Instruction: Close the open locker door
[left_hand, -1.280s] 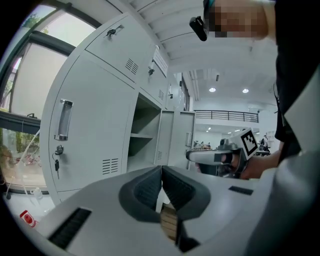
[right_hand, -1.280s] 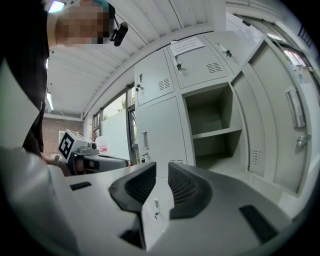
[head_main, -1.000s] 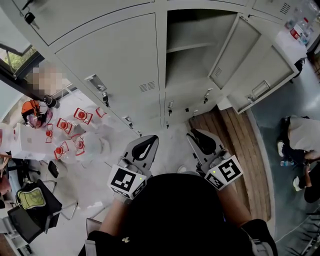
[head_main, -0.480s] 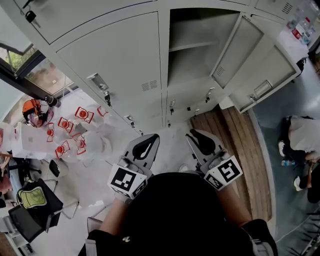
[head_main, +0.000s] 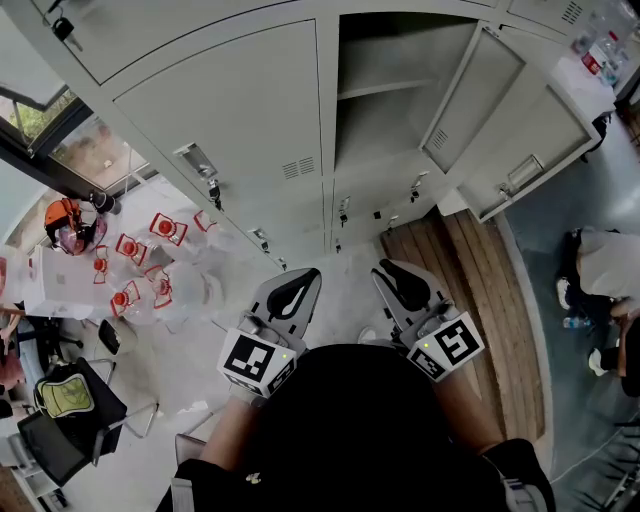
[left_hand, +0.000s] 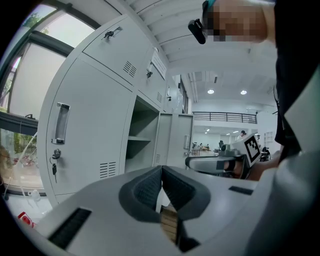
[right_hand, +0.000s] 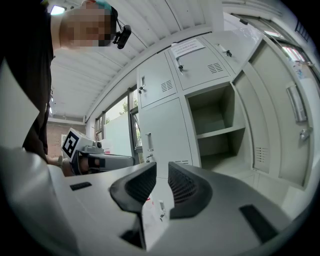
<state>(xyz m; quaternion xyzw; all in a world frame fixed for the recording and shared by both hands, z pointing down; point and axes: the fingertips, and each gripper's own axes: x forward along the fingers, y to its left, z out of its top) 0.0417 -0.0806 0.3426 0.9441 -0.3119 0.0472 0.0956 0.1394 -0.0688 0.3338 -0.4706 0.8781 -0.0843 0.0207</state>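
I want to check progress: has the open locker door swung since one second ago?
No. The open locker door stands at the same angle to the shelf beside it as before.

Head view, left side: cluster of red-and-white items with an orange helmet just beside it; nearer the camera, a black chair carrying a yellow-green bag. Centre: closed locker door with a handle and a bunch of keys hanging at its lock; strip of wood-plank floor to the right, and a person in a pale top at the right edge. Left gripper view: window at far left, round ceiling lights and a dark railing in the hall behind.
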